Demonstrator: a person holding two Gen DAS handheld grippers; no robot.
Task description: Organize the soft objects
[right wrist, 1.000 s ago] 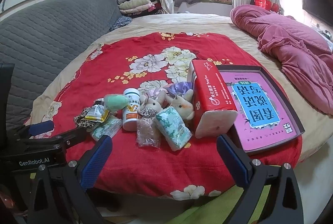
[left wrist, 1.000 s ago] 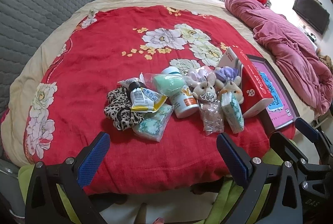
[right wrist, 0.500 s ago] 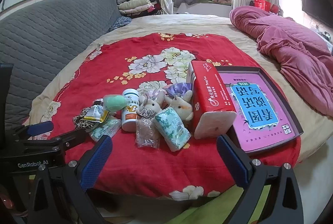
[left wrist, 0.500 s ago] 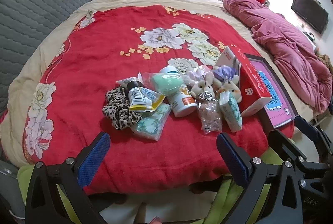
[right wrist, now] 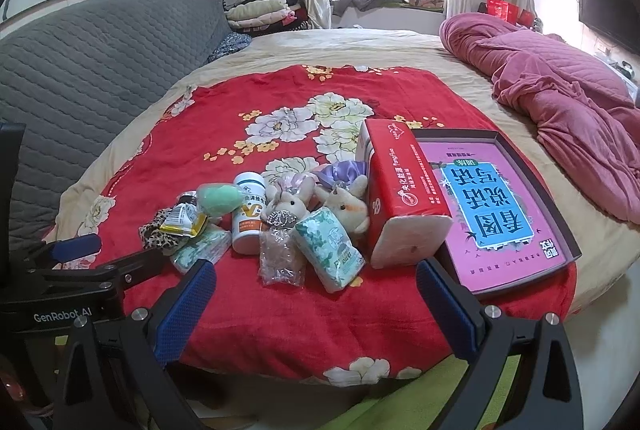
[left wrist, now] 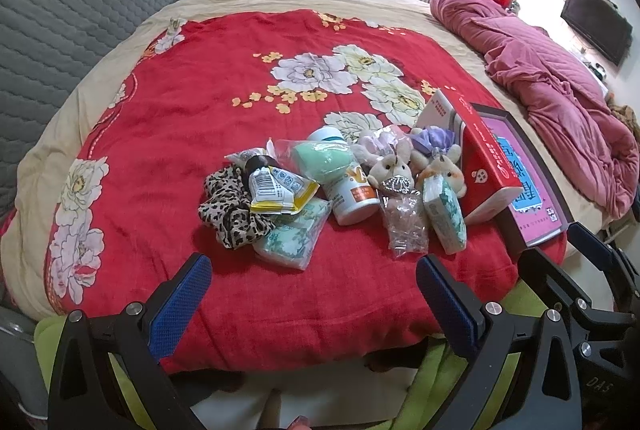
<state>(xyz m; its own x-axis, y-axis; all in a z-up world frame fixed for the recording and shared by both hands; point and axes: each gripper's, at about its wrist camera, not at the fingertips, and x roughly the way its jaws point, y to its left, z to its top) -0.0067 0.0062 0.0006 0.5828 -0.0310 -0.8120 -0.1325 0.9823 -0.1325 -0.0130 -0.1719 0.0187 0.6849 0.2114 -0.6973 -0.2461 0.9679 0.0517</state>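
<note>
Since a second ago you have barely moved: in the left wrist view the pile has slid slightly left and down, and in the right wrist view it sits a touch lower, nothing on the bed having shifted. Your left gripper (left wrist: 308,284) hangs over the near edge of the red floral blanket (left wrist: 168,134) with its blue pads spread wide and nothing between them; your right gripper (right wrist: 316,294) does the same, also spread and empty.

The soft things lie in a tight cluster near the blanket's front edge. At the left is a crumpled leopard-print scrunchie (left wrist: 230,208), with a yellow-edged sachet (left wrist: 280,190) on it and a flat green tissue pack (left wrist: 292,236) just beneath. A mint sponge (left wrist: 322,160) in clear wrap leans on a white bottle (left wrist: 348,190) that lies tipped, its base toward you. Two small plush rabbits (left wrist: 394,168) sit upright facing you, a purple pouch (left wrist: 434,138) behind them. A clear crinkled bag (left wrist: 404,226) and a second tissue pack (left wrist: 444,216) lie with their long axes running toward you. The red tissue box (right wrist: 404,190) lies lengthwise, its open white end toward you, touching the framed pink board (right wrist: 500,206) at its right.
</note>
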